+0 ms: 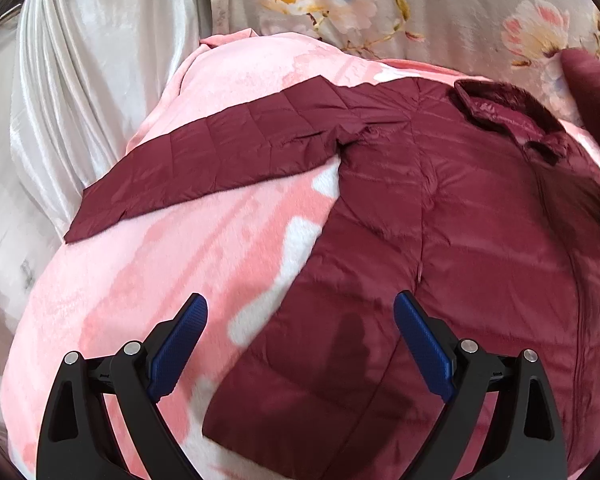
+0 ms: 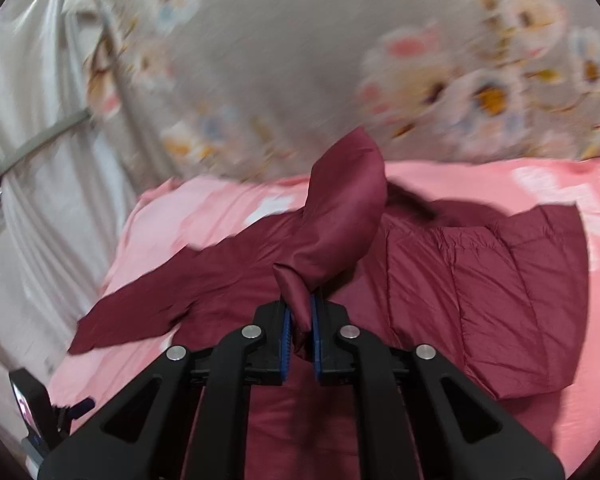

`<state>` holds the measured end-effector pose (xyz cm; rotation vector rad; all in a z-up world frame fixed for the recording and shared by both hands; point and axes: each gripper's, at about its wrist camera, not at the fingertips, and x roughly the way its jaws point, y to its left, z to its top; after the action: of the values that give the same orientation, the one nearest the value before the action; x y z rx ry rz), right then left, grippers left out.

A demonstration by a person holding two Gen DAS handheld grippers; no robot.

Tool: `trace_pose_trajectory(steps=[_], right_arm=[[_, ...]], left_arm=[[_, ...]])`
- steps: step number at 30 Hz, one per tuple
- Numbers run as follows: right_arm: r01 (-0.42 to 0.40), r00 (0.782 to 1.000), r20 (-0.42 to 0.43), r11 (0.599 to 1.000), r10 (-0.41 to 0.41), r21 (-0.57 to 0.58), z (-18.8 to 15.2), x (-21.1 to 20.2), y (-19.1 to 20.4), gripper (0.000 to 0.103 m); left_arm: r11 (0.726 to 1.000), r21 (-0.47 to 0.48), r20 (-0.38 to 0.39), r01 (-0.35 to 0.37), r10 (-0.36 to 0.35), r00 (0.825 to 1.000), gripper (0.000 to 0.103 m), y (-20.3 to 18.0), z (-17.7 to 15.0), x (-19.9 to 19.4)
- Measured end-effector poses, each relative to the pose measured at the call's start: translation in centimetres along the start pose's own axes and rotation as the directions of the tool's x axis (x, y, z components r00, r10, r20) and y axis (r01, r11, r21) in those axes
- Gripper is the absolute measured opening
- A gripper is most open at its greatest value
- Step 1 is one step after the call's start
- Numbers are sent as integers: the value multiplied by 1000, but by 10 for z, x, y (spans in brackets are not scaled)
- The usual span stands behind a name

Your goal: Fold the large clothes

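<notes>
A dark red quilted jacket (image 1: 460, 220) lies spread on a pink blanket (image 1: 140, 280), front up, collar at the far right, one sleeve (image 1: 220, 160) stretched out to the left. My left gripper (image 1: 300, 312) is open and empty, hovering over the jacket's lower left edge. In the right wrist view my right gripper (image 2: 299, 320) is shut on a fold of the jacket (image 2: 340, 216) and lifts it up off the bed. The rest of the jacket (image 2: 500, 300) lies flat beyond it. The left gripper shows at the lower left of that view (image 2: 40, 412).
The pink blanket (image 2: 560, 360) covers a bed. A grey flowered cover (image 1: 420, 8) lies behind it, also in the right wrist view (image 2: 280, 60). White satin curtain folds (image 1: 80, 100) hang along the bed's left side.
</notes>
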<state>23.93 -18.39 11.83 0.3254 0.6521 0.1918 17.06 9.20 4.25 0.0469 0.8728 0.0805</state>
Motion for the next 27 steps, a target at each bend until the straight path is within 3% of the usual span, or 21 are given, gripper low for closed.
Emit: trace_pose_trajectory(steps=[2, 5, 9, 11, 14, 16, 19, 20, 22, 24, 25, 27], right_arm=[[-50, 998, -30, 998, 50, -27, -8, 16, 21, 34], [-93, 996, 0, 995, 94, -42, -12, 5, 30, 52], [-67, 996, 59, 997, 65, 27, -9, -30, -1, 55], [-22, 997, 71, 996, 16, 84, -6, -42, -26, 59], [80, 995, 50, 979, -91, 189, -19, -60, -82, 61], [146, 988, 13, 949, -156, 280, -33, -68, -125, 61], [195, 979, -26, 881, -203, 431, -59, -80, -181, 63], [191, 979, -34, 846, -201, 497, -69, -83, -202, 63], [172, 982, -37, 802, -184, 572, -81, -83, -225, 63], [143, 987, -35, 759, -157, 635, -89, -79, -245, 63], [125, 990, -27, 747, -142, 653, -91, -77, -252, 62], [103, 992, -15, 729, -126, 677, -90, -71, -261, 60]], left_arm=[[999, -15, -2, 46, -46, 999, 92, 0, 10, 2], [989, -35, 8, 143, -143, 990, 92, -4, 27, 3], [966, -52, 6, 254, -254, 967, 92, -20, 50, 11], [954, -63, -20, 292, -294, 956, 92, -31, 59, 21], [929, -96, -101, 358, -367, 925, 92, -50, 73, 47], [902, -152, -147, 404, -425, 893, 92, -58, 80, 64], [872, -228, -185, 434, -476, 860, 90, -68, 85, 84], [865, -241, -194, 441, -488, 851, 84, -71, 86, 88], [859, -245, -204, 449, -498, 843, 62, -78, 88, 93], [870, -216, -220, 443, -486, 846, 15, -85, 91, 95], [878, -199, -221, 435, -473, 853, 6, -86, 92, 95], [885, -180, -199, 429, -460, 865, 3, -85, 98, 92]])
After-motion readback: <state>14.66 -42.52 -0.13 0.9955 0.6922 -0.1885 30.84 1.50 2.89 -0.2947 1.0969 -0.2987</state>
